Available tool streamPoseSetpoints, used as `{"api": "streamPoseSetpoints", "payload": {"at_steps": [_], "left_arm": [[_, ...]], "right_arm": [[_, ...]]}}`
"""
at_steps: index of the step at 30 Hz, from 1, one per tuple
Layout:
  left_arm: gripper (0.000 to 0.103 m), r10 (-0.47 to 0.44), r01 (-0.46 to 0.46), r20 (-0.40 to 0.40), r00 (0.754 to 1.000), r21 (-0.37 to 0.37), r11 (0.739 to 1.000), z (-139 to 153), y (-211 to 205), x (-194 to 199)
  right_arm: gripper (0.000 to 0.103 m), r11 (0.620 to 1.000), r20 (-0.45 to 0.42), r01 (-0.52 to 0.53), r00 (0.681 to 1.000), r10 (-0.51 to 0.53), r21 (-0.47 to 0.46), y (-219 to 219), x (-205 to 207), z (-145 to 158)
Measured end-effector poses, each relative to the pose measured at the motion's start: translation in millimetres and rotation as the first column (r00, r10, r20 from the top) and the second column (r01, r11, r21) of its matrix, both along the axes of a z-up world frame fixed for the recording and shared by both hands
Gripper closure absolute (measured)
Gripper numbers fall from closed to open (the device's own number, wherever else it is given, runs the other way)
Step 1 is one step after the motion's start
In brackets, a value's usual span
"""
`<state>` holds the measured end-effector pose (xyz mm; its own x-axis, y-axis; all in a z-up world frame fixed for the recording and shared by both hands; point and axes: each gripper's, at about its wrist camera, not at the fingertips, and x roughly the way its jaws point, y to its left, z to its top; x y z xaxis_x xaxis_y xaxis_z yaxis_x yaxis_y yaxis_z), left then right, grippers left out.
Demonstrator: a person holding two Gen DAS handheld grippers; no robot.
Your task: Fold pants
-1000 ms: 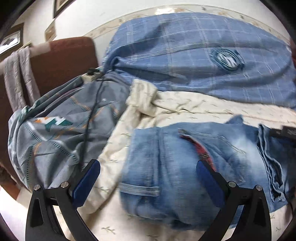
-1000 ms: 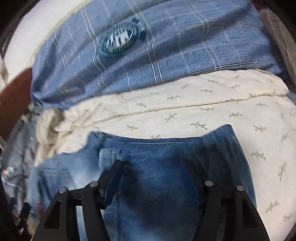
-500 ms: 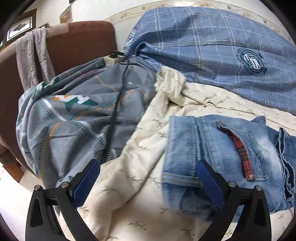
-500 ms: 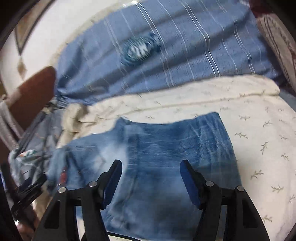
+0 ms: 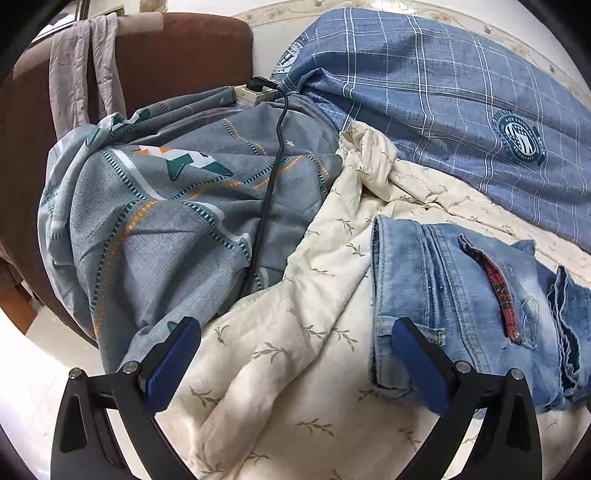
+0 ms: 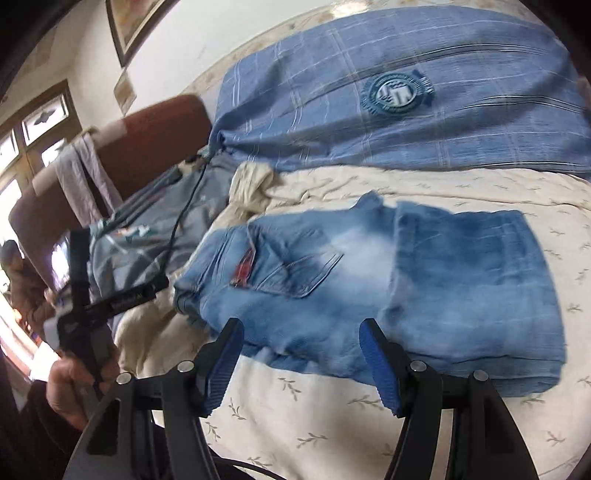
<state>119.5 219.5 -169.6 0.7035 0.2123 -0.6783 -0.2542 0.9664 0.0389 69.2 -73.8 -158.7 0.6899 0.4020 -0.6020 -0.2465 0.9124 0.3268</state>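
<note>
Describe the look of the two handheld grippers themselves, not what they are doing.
The left gripper and right gripper match: black angular frames with silver round rivets, each carrying two fingers faced with ribbed blue pads. In the right wrist view, the left one's black handle bears small white lettering, too blurred to read.

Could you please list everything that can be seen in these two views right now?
jeans: one pair, faded blue, folded on the cream sheet.
sheet: one, cream with leaf print, under the jeans.
blanket: one, blue checked with round badge, behind the jeans.
quilt: one, grey patterned, left of the sheet.
cable: one, black, across the quilt.
headboard: one, brown, with a grey cloth draped over it.
picture frame: one, dark, on the wall.
left gripper: jaws open, empty.
right gripper: jaws open, empty.
hand: one, holding the left gripper.
</note>
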Motion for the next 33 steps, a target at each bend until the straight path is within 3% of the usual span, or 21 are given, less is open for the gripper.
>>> {"api": "streamPoseSetpoints", "payload": {"at_steps": [7, 12, 17, 25, 33], "left_arm": [[0.0, -0.054, 0.054, -0.013, 0.998, 0.011, 0.998, -3, -1, 3], [0.01, -0.13, 0.13, -0.031, 0.991, 0.004, 0.992, -7, -9, 6], [0.015, -0.177, 0.178, -0.042, 0.983, 0.01, 0.984, -10, -17, 8], [0.015, -0.19, 0.188, -0.046, 0.981, -0.047, 0.981, -10, -17, 11], [0.015, -0.223, 0.223, -0.003, 0.975, 0.031, 0.974, -2, -41, 6]], "right_arm": [[0.044, 1.0, -0.019, 0.004, 1.0, -0.004, -0.009, 25, 21, -12], [0.046, 0.999, -0.045, -0.013, 0.999, 0.011, -0.038, 47, 36, -24], [0.046, 0.992, -0.124, -0.055, 0.991, 0.041, -0.11, 64, 49, -45], [0.046, 0.999, -0.093, -0.032, 0.995, 0.032, -0.006, 35, 39, -25], [0.046, 0.999, -0.025, 0.031, 0.999, -0.031, 0.037, 6, 29, -5]]}}
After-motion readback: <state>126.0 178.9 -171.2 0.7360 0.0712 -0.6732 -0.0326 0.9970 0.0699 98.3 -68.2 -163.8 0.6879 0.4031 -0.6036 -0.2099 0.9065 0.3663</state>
